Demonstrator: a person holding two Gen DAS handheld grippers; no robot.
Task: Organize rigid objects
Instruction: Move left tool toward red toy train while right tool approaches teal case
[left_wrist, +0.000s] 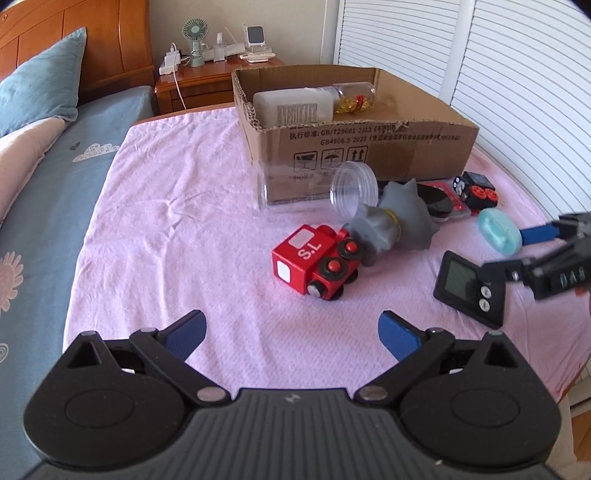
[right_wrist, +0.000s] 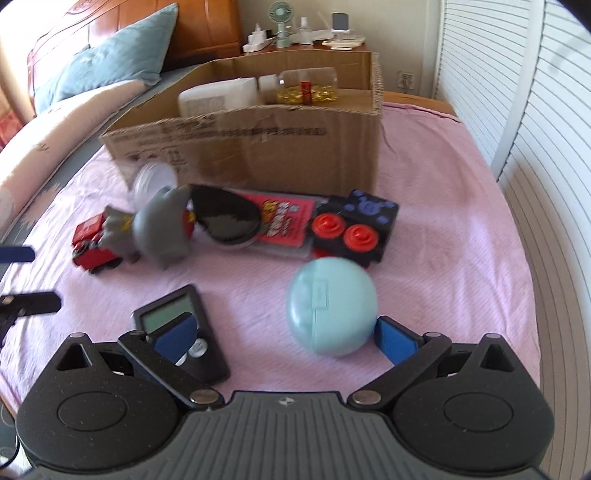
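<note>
At the left, the left gripper (left_wrist: 291, 334) is held wide and empty above bare pink cloth (left_wrist: 177, 221), the red wooden toy train (left_wrist: 314, 260) lying just beyond it, slightly right. Further right, the right gripper (right_wrist: 286, 338) is spread wide around the round pale-blue plastic case (right_wrist: 332, 306), which rests against its right finger. The open cardboard box (right_wrist: 258, 147) stands at the far side.

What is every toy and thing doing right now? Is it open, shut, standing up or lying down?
cardboard box: open on top, holds two bottles.
clear jar: lying on its side, no lid.
red train: tipped over.
grey toy: lying down.
round blue case: shut, between the open fingers.
digital timer: lying flat, screen up.
left gripper: open, empty.
right gripper: open.
</note>
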